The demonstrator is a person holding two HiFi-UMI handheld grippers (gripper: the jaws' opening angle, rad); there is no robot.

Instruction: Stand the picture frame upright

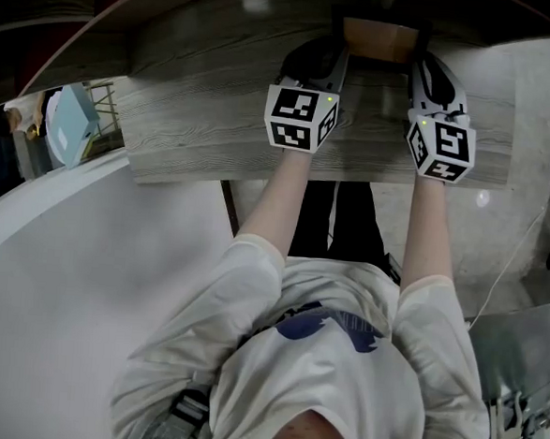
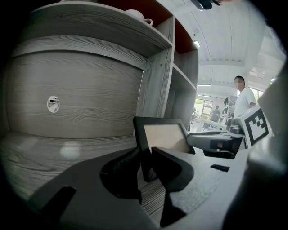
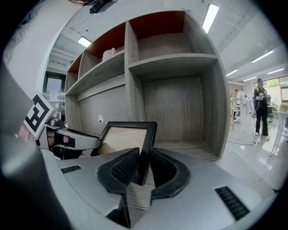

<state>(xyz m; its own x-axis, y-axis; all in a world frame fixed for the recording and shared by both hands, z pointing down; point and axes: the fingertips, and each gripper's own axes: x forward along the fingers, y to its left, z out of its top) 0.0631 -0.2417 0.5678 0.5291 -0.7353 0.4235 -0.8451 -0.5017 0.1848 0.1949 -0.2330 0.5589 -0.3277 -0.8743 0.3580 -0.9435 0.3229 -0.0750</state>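
- The picture frame [image 1: 381,40] sits far-centre on the wooden shelf [image 1: 198,115], up on its lower edge. Letting go and seeing it stand alone look like all that is left.
- The left gripper [image 2: 146,164] pinches its left border and the right gripper [image 3: 143,168] its right.
- Its face looks nearward, leaning back, and its long axis seems to run left-right.

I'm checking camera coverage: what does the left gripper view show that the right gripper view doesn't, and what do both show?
Left gripper view only: the left gripper clamped on the picture frame's left edge, a marker cube at far right, and a person in a white shirt. Right gripper view only: the right gripper clamped on the frame's right edge, a tall open shelf compartment, and a person in dark clothes. Both: the black frame with its tan panel, and the wood-grain shelf surface.
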